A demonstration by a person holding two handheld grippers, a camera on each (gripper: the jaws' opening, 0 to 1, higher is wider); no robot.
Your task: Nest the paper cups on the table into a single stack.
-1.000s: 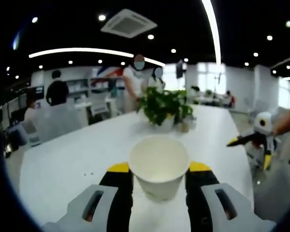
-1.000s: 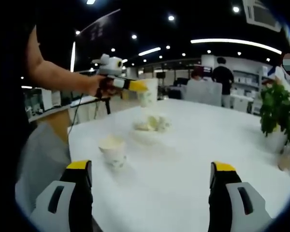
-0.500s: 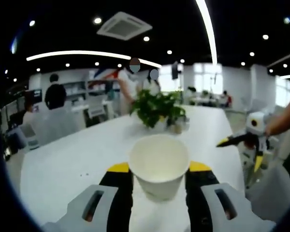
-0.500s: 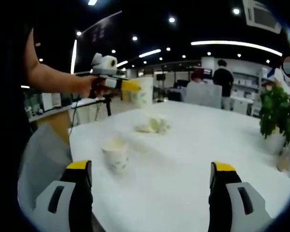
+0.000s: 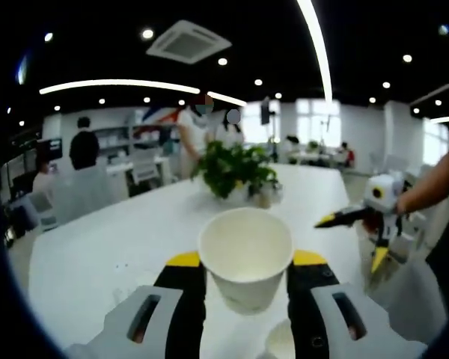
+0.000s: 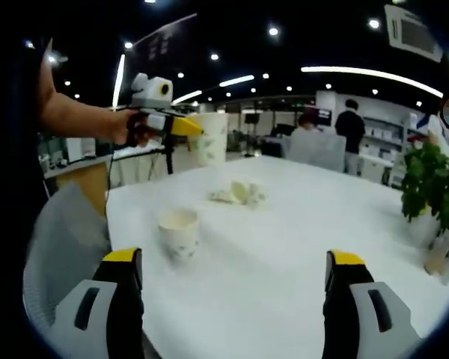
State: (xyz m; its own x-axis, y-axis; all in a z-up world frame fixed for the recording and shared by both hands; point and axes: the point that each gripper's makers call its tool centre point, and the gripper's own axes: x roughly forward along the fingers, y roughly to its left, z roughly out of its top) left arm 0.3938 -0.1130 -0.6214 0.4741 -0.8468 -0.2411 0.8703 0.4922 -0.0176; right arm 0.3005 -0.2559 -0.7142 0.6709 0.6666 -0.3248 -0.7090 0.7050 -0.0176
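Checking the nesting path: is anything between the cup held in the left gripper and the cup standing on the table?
Nothing visible. The left gripper holds a white paper cup above the white table; the upright paper cup stands alone below, crumpled white paper lying off to the side.

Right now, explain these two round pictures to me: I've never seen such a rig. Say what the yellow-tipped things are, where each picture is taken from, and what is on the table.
A person holds a two-jaw gripper in each hand, and each carries a fisheye camera looking along its jaws. In the left gripper view, the left gripper is shut on a paper cup, held above the white table. The right gripper enters from the right. In the right gripper view, the right gripper is open and holds nothing. On the table stand a second paper cup, something crumpled and pale and a potted plant. People stand in the office behind.
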